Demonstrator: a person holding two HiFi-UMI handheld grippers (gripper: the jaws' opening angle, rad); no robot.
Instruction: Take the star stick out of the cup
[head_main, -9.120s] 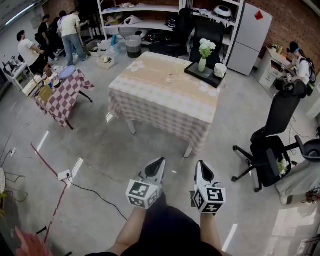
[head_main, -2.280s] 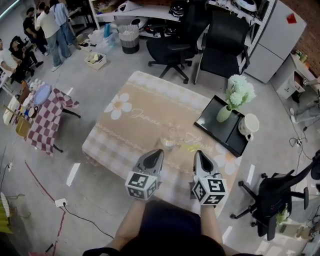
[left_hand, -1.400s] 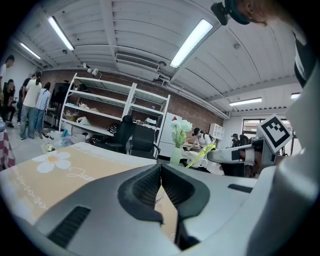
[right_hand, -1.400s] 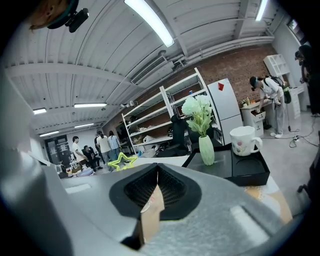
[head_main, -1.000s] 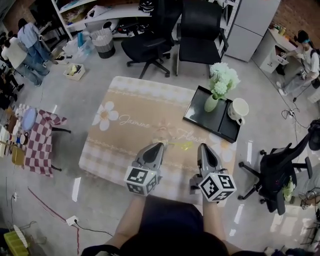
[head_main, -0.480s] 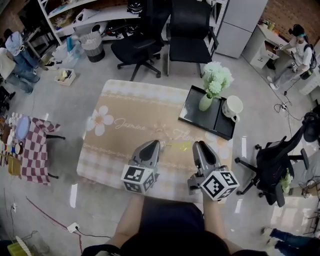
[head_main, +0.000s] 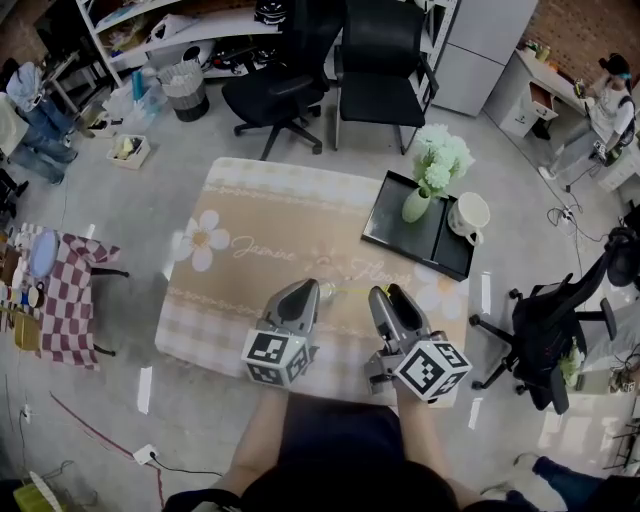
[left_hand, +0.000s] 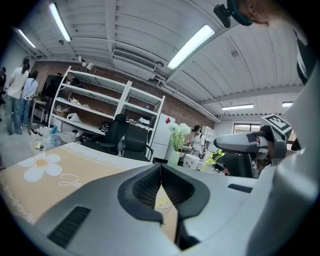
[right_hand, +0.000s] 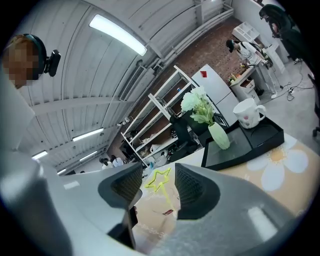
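Note:
The yellow star stick (head_main: 353, 292) leans out of a small clear cup (head_main: 326, 291) on the flower-print tablecloth (head_main: 240, 270). My right gripper (head_main: 386, 295) hovers just right of the cup with its jaws opening. In the right gripper view the star stick (right_hand: 159, 180) shows in the gap between the fingers, and neither pad touches it. My left gripper (head_main: 316, 289) is beside the cup on its left, shut with nothing in it. The left gripper view shows the star (left_hand: 217, 156) under the right gripper's tip.
A black tray (head_main: 385, 228) at the table's far right carries a vase of white flowers (head_main: 438, 165) and a white mug (head_main: 470, 214). Black office chairs (head_main: 375, 55) stand beyond the table, another (head_main: 545, 330) to its right. A checkered side table (head_main: 65, 300) is at the left.
My right gripper has shifted left toward the cup and its jaws have spread apart. The left gripper has stayed beside the cup.

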